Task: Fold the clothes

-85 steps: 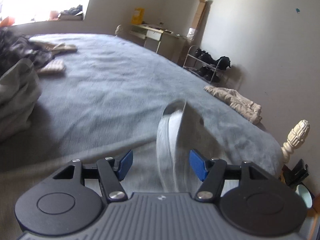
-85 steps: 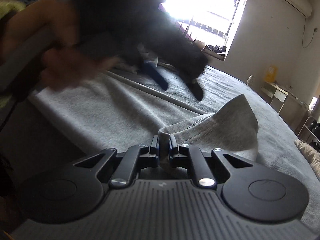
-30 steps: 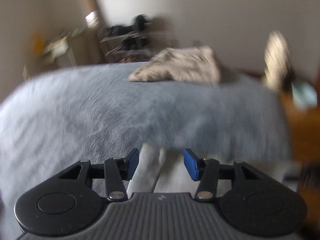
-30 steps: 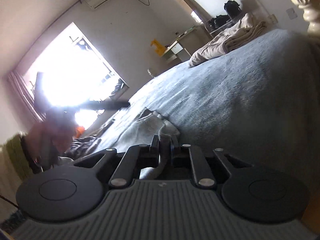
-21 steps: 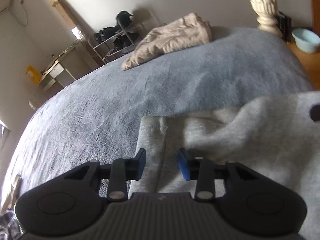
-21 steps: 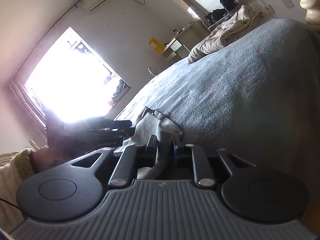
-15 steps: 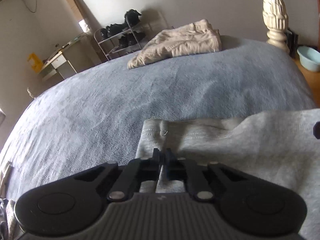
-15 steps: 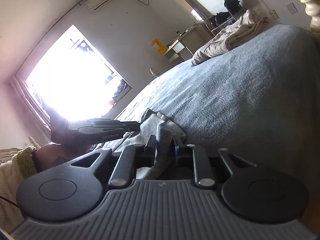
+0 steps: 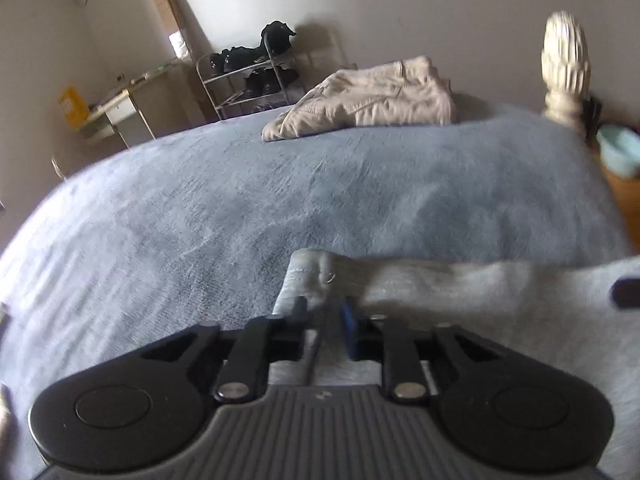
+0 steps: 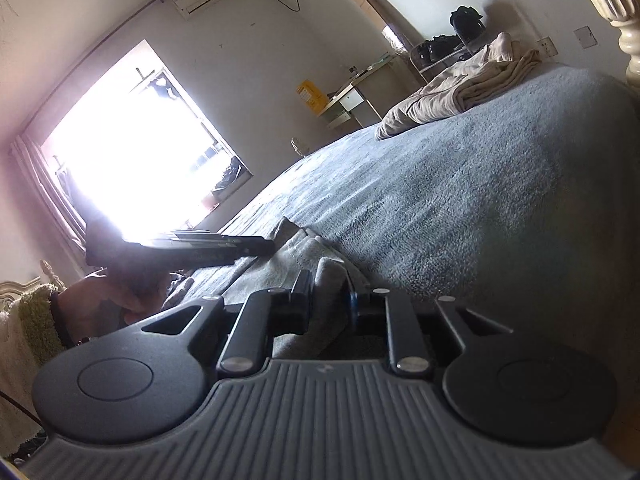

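A light grey garment (image 9: 480, 292) lies on the blue-grey blanket (image 9: 280, 192) of a bed. My left gripper (image 9: 324, 304) points down at the garment's stitched corner. Its jaws are opening, a narrow gap shows, and a fold of grey cloth lies between them without being pinched. My right gripper (image 10: 327, 286) is shut on a bunched edge of the same garment (image 10: 296, 252), low over the bed. In the right wrist view the left gripper (image 10: 240, 246) shows as a dark tool in a person's hand (image 10: 104, 304), its tip over the cloth.
A folded beige garment (image 9: 372, 100) rests at the bed's far corner beside a carved cream bedpost (image 9: 566, 56). Beyond stand a shoe rack (image 9: 252, 76) and a small desk (image 9: 116, 108). A teal basin (image 9: 618, 152) sits on the floor. A bright window (image 10: 132, 152) glares.
The left gripper's jaws, closed tight on the garment's corner half a second ago, have parted a little. The right gripper keeps its hold on the cloth and has stayed in place.
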`<state>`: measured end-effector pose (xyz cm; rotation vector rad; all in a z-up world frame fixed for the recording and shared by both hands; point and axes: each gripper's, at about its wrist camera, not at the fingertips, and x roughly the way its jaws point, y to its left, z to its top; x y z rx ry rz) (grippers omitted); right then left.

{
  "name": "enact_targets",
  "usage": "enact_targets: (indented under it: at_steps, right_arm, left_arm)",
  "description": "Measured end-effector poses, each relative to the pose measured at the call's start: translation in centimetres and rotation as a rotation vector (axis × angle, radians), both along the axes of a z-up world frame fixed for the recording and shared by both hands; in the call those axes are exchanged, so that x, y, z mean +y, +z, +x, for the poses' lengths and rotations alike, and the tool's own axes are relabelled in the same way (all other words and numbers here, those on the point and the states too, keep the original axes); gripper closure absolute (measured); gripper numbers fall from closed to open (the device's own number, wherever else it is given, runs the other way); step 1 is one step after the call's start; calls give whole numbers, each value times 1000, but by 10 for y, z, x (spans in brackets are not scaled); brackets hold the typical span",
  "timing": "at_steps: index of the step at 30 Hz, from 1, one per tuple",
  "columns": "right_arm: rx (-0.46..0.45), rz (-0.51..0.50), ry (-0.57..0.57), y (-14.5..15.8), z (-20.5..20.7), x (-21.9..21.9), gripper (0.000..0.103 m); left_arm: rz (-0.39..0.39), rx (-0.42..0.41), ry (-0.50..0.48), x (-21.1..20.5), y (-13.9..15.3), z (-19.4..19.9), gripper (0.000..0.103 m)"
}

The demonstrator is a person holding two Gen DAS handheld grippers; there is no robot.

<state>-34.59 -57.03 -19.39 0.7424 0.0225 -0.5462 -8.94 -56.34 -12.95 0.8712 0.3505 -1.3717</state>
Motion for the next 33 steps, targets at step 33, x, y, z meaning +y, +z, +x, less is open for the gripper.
enact_targets:
  at_steps: [33]
  right_arm:
    - [203, -218, -170, 10, 13, 28, 79]
  left_arm:
    - [-100, 11, 101, -14, 0, 18, 79]
